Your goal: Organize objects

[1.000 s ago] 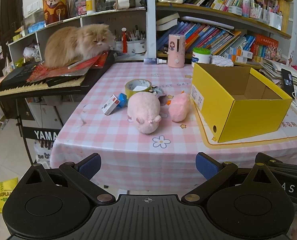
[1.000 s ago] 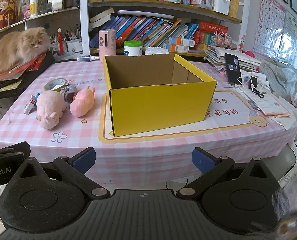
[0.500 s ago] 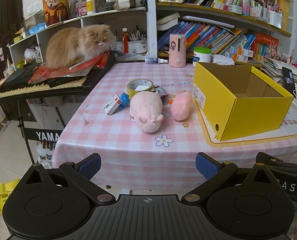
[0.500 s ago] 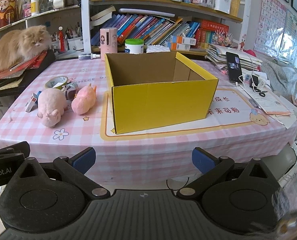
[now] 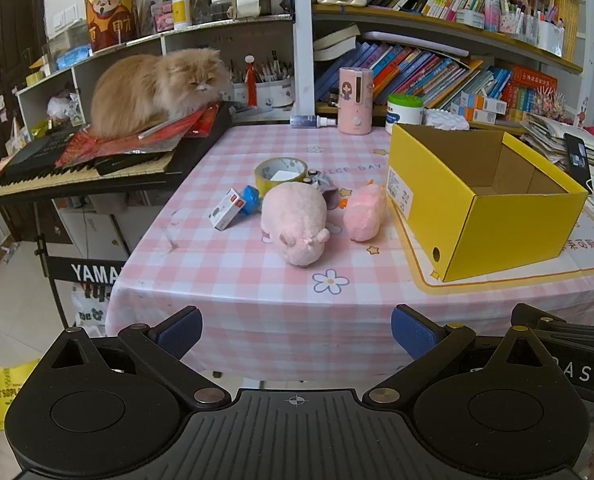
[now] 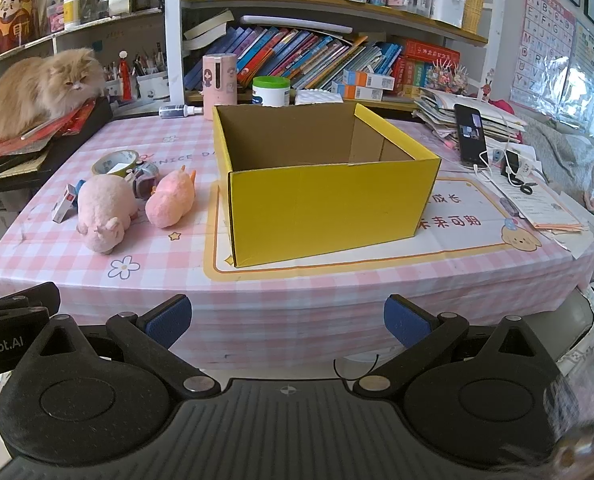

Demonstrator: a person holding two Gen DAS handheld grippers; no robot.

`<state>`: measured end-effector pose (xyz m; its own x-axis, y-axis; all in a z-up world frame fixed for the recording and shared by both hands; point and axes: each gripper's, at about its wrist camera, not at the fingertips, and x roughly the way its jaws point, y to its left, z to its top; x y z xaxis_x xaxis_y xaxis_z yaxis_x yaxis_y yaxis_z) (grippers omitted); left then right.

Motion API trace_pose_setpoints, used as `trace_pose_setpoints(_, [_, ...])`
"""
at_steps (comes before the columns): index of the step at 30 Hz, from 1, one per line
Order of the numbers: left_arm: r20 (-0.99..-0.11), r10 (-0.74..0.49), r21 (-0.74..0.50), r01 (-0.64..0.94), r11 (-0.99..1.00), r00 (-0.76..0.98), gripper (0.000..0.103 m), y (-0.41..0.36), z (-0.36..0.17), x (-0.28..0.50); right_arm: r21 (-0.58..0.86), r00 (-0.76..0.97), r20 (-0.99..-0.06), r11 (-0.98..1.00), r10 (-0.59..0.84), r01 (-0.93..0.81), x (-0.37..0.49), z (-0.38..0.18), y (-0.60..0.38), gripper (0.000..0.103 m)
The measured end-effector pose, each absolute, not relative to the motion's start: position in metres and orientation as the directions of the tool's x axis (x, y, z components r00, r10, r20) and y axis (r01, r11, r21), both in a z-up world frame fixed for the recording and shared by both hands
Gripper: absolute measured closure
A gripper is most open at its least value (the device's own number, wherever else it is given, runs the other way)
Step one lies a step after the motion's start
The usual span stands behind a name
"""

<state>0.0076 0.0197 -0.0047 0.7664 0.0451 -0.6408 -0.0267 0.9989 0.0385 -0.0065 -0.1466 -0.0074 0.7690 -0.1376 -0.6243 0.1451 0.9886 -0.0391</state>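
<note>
Both hand-held grippers, left point(image 5: 297, 330) and right point(image 6: 287, 320), hang spread apart and empty; the clustered plush toys point(image 5: 297, 222) beside the yellow box point(image 5: 481, 204) risk being knocked during a grasp.

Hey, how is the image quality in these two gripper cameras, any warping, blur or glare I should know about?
Left wrist view: fisheye warping bows the bookshelf, but the yellow box and pink plush pig look sharp under even daylight. Right wrist view: the same bowing, glare on the wall posters, and a blurred smudge in the lower right corner.
</note>
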Motion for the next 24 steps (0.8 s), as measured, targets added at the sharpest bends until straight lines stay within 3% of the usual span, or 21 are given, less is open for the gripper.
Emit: trace_pose_setpoints(24, [-0.647,0.042,0.041,-0.020,0.999,0.761,0.001,0.029,-0.009,0.008,-0.036,0.759,-0.639,0.990,-0.125,0.133,-0.008,-0.011,-0.138,0.000])
